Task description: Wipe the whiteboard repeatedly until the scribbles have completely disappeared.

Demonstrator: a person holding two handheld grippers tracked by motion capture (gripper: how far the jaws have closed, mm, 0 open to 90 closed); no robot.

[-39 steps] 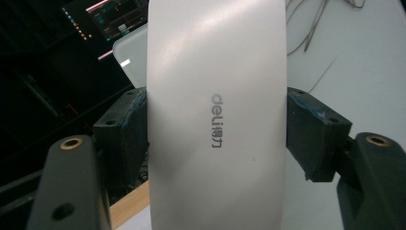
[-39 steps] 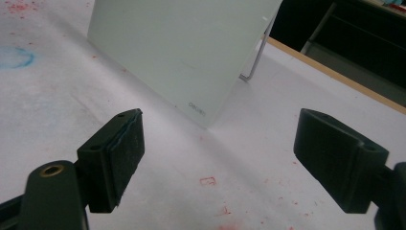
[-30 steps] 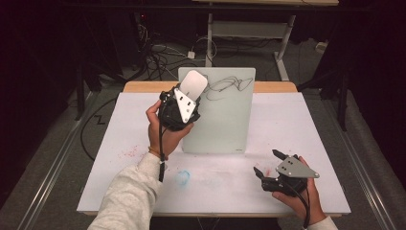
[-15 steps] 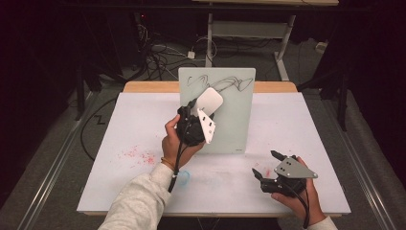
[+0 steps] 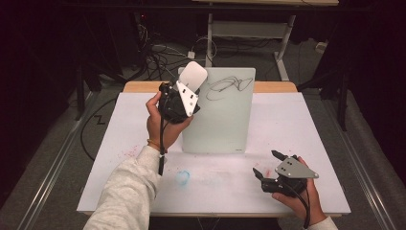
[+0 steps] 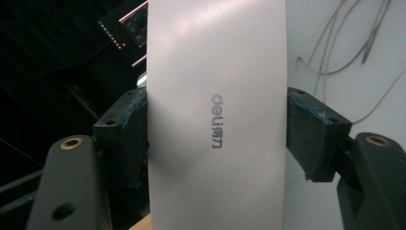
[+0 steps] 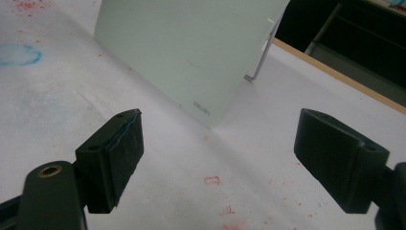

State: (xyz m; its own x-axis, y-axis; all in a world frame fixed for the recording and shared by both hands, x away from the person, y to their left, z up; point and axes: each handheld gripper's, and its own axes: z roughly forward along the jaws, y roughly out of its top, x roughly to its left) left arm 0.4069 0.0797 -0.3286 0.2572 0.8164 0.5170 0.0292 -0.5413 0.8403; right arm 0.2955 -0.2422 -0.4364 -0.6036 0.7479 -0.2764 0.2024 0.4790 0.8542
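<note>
A pale glass writing board (image 5: 220, 115) stands tilted back at the middle of the table, with a dark scribble (image 5: 229, 85) near its top. My left gripper (image 5: 187, 85) is raised at the board's top left corner, shut on a white eraser (image 5: 194, 74). In the left gripper view the eraser (image 6: 215, 120), printed "deli", is clamped between both pads (image 6: 124, 134), with the scribble (image 6: 344, 43) on the board behind it. My right gripper (image 5: 266, 163) rests low at the table's front right, open; its view shows nothing between the jaws (image 7: 218, 153) and the board's lower corner (image 7: 191, 43) ahead.
White paper covers the table (image 5: 306, 124), marked by a blue smear (image 5: 183, 177) near the front and red specks (image 7: 213, 179). A metal stand leg (image 7: 261, 57) props the board from behind. Cables and a desk frame (image 5: 249, 28) lie on the floor beyond the table.
The left gripper, holding the eraser, swept down and right over the board's face half a second ago, then rose back to its top left corner. The right gripper stayed put.
</note>
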